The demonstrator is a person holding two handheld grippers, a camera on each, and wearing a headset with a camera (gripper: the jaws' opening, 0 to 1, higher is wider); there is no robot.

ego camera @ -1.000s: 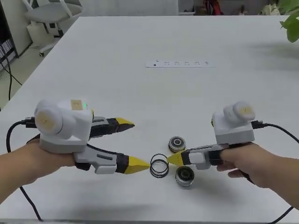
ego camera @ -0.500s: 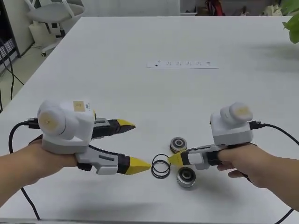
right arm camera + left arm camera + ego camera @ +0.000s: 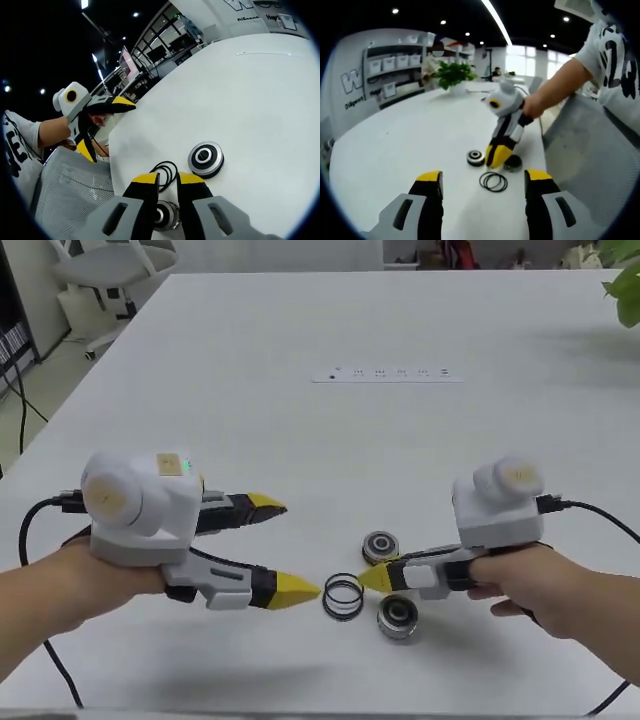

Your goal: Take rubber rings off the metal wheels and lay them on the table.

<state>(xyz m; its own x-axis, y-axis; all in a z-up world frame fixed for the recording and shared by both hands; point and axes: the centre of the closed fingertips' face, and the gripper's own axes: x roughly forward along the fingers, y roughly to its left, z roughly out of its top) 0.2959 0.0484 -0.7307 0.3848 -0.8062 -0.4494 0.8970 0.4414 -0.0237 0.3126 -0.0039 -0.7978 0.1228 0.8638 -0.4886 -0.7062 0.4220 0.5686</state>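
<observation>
Almost nothing has moved over the last second: the thin black rubber rings (image 3: 343,598) lie where they lay, a small heap of overlapping loops flat on the white bench (image 3: 300,420), and both grippers keep their places on either side of them.

In the head view the rings sit between the two yellow tips, free of any jaw; the left gripper (image 3: 283,547) has its black-and-yellow jaws spread wide, its nearer tip just beside the rings on their left; in the left gripper view the rings (image 3: 493,181) lie on the bench just ahead of the gap between the open jaws (image 3: 484,176).

The right gripper (image 3: 372,580) points at the rings from their right, its tip close to them but apart; its jaws are drawn together with only a slit between them, gripping nothing; in the right gripper view the rings (image 3: 165,172) lie just past the tips (image 3: 169,179).

Two round metal wheels with dark centres lie flat beside the rings; the far wheel (image 3: 380,545) lies just beyond the right gripper's tip; the near wheel (image 3: 398,616) lies just on the person's side of it.

Farther up the bench lies a long white power strip (image 3: 387,375); a grey office chair (image 3: 110,265) stands past the bench's far left corner.
</observation>
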